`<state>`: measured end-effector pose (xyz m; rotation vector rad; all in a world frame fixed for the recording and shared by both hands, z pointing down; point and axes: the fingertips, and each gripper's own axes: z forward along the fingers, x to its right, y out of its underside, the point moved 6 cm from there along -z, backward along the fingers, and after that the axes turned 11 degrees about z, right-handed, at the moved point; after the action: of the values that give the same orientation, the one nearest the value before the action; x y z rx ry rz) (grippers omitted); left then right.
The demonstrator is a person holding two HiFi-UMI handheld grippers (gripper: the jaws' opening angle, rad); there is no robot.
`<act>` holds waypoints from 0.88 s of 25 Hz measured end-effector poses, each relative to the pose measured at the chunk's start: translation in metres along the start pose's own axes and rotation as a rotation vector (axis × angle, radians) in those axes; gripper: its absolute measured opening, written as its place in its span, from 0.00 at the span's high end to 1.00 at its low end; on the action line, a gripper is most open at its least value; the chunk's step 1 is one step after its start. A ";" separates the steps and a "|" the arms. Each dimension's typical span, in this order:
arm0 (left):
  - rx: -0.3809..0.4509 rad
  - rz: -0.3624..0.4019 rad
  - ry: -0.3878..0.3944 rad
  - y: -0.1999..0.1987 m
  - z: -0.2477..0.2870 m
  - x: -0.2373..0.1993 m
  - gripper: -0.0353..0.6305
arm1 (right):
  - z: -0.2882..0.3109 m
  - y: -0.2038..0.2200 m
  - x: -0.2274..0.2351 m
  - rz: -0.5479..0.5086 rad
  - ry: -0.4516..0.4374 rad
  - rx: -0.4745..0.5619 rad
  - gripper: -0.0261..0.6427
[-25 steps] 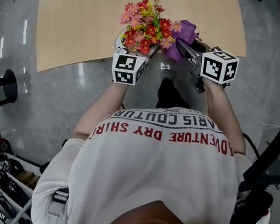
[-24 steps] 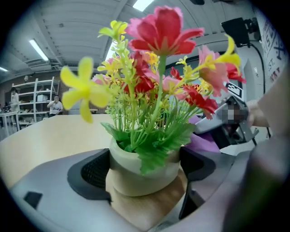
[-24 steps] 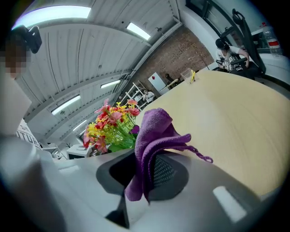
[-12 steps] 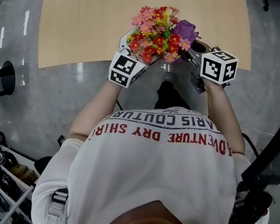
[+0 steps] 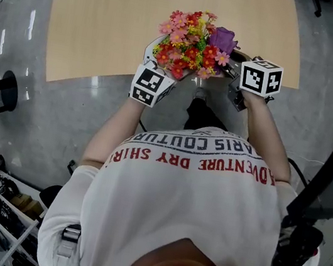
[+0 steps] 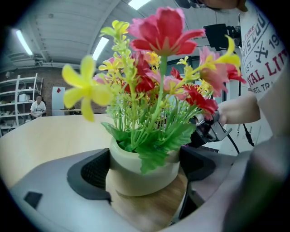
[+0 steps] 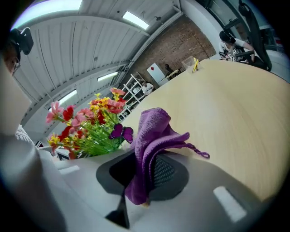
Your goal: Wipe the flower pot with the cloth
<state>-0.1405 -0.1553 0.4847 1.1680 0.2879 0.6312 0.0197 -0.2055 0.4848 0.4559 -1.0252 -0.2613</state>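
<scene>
The wooden table [image 5: 111, 11] fills the top of the head view. Its near edge passes under both grippers, so whether the pot rests on it cannot be told. The person's white shirt [image 5: 194, 191] covers the lower half of that view and hides everything beneath the forearms.

The bunch of red, pink and yellow flowers [image 6: 158, 90] rises above the left gripper's jaws and screens much of what lies beyond them. In the head view the same bunch covers the pot and both grippers' jaw tips.

The left gripper [image 6: 145, 167] has its jaws spread wide and pressed against the flower pot [image 6: 140, 179], one dark pad on each side of its cream rim. Below the rim the pot shows a wood-grain band, and its base is cut off by the gripper's body.

The right gripper [image 7: 145, 176] has its jaws closed narrow on the purple cloth [image 7: 154, 136]. The cloth stands up in a fold above the pads, and a short tail hangs below them. Beyond and to the left of these jaws stand the flowers, with a small purple butterfly [image 7: 120, 132] among the leaves. Whether the cloth touches the pot is hidden.
</scene>
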 end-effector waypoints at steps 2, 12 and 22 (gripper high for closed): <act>0.002 0.004 0.006 0.004 0.004 -0.006 0.20 | 0.011 -0.002 0.010 0.001 0.036 -0.022 0.90; 0.009 0.009 0.048 0.007 -0.008 -0.038 0.20 | 0.042 -0.014 0.000 -0.040 0.110 -0.148 0.90; -0.004 -0.078 -0.054 0.003 -0.026 -0.021 0.20 | -0.006 -0.009 -0.025 -0.077 0.087 0.066 0.90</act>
<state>-0.1714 -0.1473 0.4754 1.1625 0.2848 0.5314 0.0127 -0.2014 0.4590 0.5627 -0.9346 -0.2745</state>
